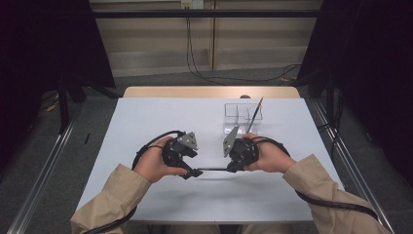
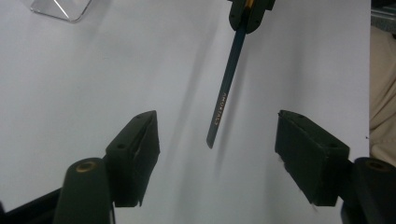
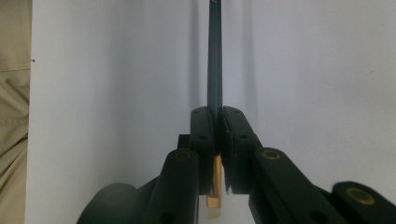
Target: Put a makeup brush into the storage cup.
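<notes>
Right gripper (image 3: 217,122) pinching a dark pencil (image 2: 225,95), left gripper (image 2: 217,154) sitting spread around its free tip.

The pencil is hanging level over the white table (image 1: 146,117) between both hands, not touching the left pads. Its gold lettering is too small to read. A clear organizer (image 1: 236,113) holding another pencil is sitting beyond the grippers; grey floor and cables are showing behind.
</notes>
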The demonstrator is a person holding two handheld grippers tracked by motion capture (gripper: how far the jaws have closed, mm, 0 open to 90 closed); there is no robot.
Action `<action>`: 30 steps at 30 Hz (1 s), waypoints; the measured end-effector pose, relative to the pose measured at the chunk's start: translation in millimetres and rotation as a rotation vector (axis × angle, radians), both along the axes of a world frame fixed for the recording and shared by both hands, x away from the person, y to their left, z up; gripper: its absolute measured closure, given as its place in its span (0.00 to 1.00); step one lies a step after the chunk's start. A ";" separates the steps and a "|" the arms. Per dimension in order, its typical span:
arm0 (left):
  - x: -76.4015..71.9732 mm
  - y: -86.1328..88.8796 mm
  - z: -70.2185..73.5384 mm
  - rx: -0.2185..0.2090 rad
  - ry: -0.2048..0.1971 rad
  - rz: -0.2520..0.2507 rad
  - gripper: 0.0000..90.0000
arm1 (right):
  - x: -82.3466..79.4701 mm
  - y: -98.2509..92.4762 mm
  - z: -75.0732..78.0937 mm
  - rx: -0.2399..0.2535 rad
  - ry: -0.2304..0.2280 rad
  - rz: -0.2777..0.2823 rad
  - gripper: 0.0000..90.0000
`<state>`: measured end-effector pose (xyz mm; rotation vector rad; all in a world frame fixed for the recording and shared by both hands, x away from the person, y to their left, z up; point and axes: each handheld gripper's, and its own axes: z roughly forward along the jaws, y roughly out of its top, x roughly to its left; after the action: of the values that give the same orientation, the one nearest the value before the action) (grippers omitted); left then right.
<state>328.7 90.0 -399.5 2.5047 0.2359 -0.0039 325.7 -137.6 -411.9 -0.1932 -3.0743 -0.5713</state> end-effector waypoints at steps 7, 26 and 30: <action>0.3 -4.9 -4.2 0.024 0.009 -0.028 0.48 | 0.0 3.4 -0.4 -0.003 -0.003 0.013 0.93; -0.4 -13.3 -12.2 0.066 0.002 -0.059 0.72 | -1.2 10.5 3.8 0.025 -0.024 0.044 0.93; 0.6 -17.2 -14.2 0.065 0.012 -0.072 0.76 | -1.7 10.5 7.0 0.029 -0.015 0.043 0.93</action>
<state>329.4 72.9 -413.7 2.5769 0.1534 -0.0414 324.0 -127.0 -404.8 -0.1225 -3.0737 -0.6179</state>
